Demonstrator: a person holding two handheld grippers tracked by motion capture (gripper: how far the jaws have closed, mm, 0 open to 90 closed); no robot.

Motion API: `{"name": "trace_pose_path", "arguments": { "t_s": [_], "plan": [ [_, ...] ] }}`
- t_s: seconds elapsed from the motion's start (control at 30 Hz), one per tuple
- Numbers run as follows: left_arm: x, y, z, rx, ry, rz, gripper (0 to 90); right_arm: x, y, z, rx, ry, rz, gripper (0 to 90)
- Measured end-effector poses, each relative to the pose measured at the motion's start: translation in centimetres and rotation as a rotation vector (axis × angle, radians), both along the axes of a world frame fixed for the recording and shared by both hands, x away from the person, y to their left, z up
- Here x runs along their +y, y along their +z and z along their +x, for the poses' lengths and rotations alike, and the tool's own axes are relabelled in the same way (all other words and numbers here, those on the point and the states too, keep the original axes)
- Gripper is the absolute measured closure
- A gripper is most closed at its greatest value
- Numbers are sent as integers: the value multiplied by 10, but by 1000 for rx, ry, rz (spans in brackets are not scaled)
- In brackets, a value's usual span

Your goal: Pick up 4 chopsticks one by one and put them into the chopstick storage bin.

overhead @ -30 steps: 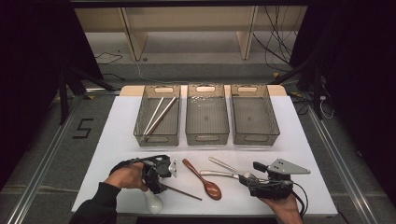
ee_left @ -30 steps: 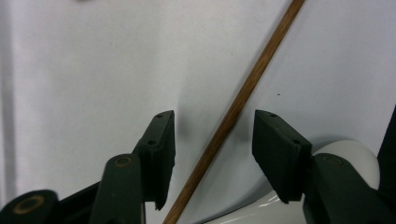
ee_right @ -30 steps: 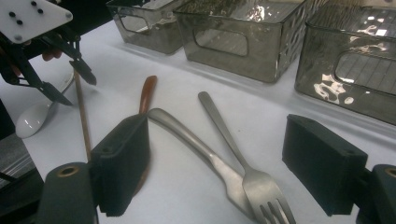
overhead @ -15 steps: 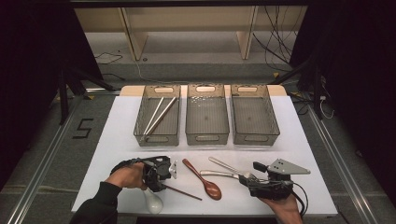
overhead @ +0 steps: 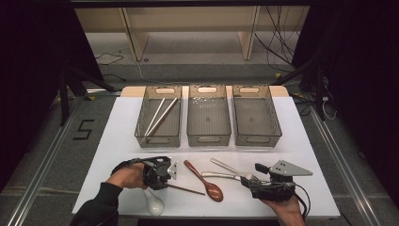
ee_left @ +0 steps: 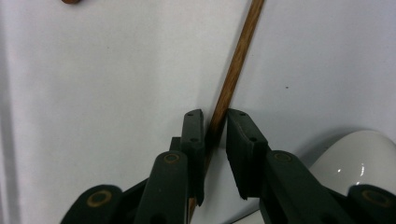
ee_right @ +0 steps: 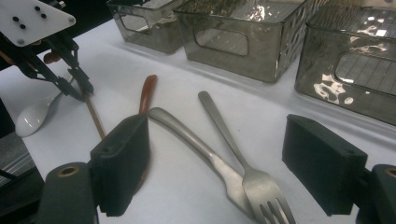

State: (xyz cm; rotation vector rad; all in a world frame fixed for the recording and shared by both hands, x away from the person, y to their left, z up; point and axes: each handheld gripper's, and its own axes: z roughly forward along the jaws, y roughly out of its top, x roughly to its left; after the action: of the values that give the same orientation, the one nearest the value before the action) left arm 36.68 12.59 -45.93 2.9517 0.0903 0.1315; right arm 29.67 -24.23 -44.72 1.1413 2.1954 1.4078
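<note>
A brown chopstick (ee_left: 236, 70) lies on the white table (overhead: 117, 141), running between the jaws of my left gripper (ee_left: 215, 116). These jaws have just been closing; they stand narrow around the stick with thin gaps still showing. In the high view the left gripper (overhead: 165, 176) points down at the chopstick (overhead: 186, 189), right beside a white ceramic spoon (overhead: 153, 202). My right gripper (ee_right: 222, 140) rests open at the front right (overhead: 249, 181), with a metal fork (ee_right: 224, 130) and a metal spoon (ee_right: 187, 135) lying between its wide jaws, untouched.
A brown wooden spoon (overhead: 204, 181) lies between the two grippers. Three smoky plastic bins stand in a row behind: the left bin (overhead: 141, 136) holds two pale chopsticks (overhead: 159, 115), with the middle bin (overhead: 209, 139) and right bin (overhead: 256, 140) beside it.
The left gripper's jaws have narrowed around the brown chopstick. Both hands and the cutlery stay where they were.
</note>
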Motion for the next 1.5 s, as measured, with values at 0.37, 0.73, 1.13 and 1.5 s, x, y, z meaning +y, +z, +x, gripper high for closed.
{"name": "trace_pose_path", "arguments": {
  "t_s": [0.37,0.73,1.13,1.5],
  "plan": [
    [0,-1,2,6,-32,3,780,0,0,0,3,1,-2,240],
    [2,-1,9,51,-39,-14,780,1,0,0,6,-2,-6,240],
    [1,0,9,27,-99,13,840,0,0,0,6,-2,-8,241],
    [4,1,9,-11,-105,19,843,0,0,0,5,-3,-9,241]
  ]
}}
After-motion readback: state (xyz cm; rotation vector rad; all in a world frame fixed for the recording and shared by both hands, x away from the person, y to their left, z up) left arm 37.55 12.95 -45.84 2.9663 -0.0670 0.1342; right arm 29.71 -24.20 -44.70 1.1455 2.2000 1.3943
